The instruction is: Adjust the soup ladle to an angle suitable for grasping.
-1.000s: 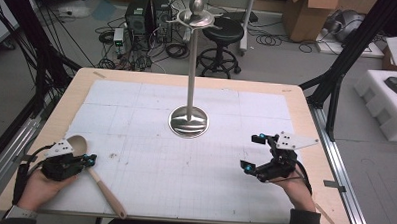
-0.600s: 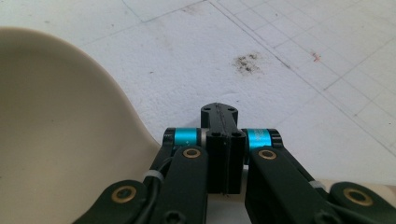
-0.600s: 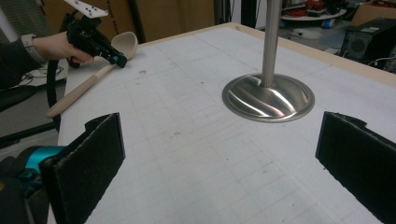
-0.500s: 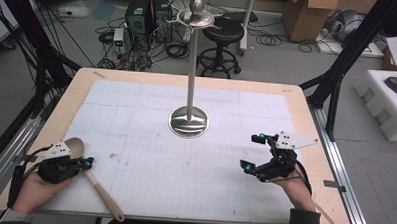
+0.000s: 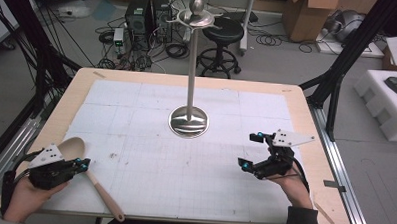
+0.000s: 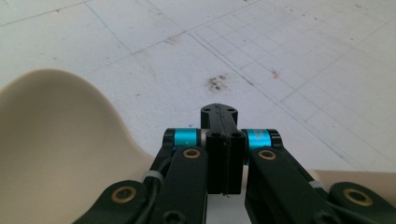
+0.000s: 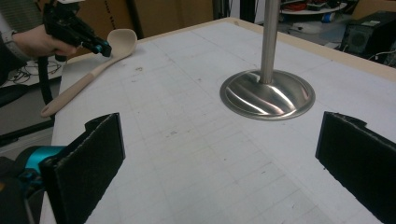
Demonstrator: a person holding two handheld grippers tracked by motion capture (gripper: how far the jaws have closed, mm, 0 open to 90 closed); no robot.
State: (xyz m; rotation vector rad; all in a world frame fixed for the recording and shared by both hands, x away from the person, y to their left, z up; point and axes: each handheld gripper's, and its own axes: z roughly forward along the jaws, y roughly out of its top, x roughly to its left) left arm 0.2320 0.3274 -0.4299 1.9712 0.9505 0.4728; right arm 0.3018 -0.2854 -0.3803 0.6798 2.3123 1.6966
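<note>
Left tool [image 5: 79, 164] clenched with nothing between its jaws, poised over the spoon [image 5: 84, 169] lying flat on the worktop [image 5: 136, 115] near-left, likely lining up a pickup; right tool [image 5: 252, 151] released, idle by the stand [image 5: 188, 120].

No readable text, label or number anywhere
</note>
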